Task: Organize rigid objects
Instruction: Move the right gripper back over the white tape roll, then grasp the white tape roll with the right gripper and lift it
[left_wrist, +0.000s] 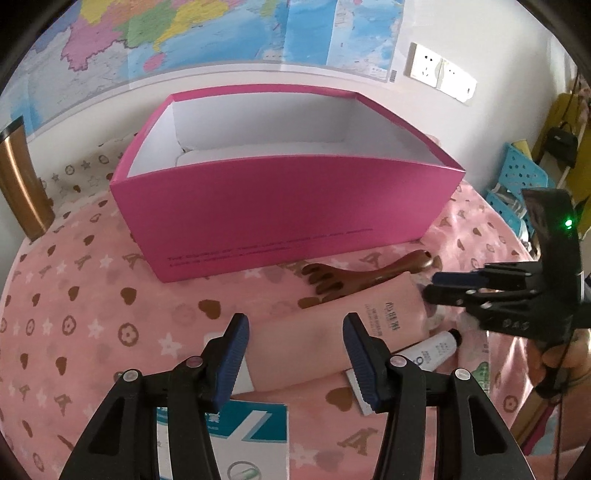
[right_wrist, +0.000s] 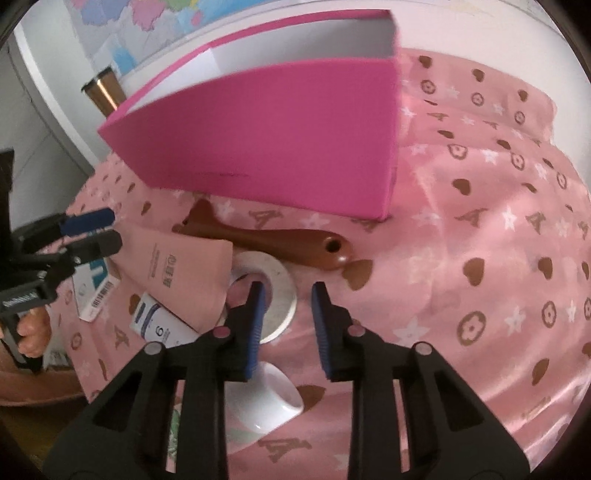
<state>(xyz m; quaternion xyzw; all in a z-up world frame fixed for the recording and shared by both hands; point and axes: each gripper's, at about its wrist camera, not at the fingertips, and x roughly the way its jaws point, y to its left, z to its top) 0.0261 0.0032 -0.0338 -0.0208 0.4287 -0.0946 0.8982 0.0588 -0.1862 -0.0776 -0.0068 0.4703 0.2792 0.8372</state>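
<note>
An open-topped magenta box (left_wrist: 280, 206) (right_wrist: 266, 147) stands on the pink patterned cloth. In front of it lie a brown wooden foot-shaped tool (left_wrist: 354, 273) (right_wrist: 266, 236), a pale pink tube (left_wrist: 314, 332) (right_wrist: 184, 273), a white tube with a blue label (left_wrist: 432, 350) (right_wrist: 155, 321), a white-and-blue carton (left_wrist: 243, 435) (right_wrist: 92, 291) and a white tape roll (right_wrist: 284, 280). My left gripper (left_wrist: 295, 354) (right_wrist: 114, 229) is open, with its fingers on either side of the pink tube's flat end. My right gripper (right_wrist: 288, 317) (left_wrist: 428, 291) is open too. One of its fingers is over the roll's hole and the other is outside the rim.
A white cylinder (right_wrist: 269, 398) lies on its side under my right gripper. A brass tumbler (left_wrist: 14, 177) (right_wrist: 103, 88) stands at the table's far left edge. A map and sockets (left_wrist: 439, 74) cover the wall behind. A blue stool (left_wrist: 524, 177) stands off the right side. A hand (left_wrist: 561, 362) holds the right gripper.
</note>
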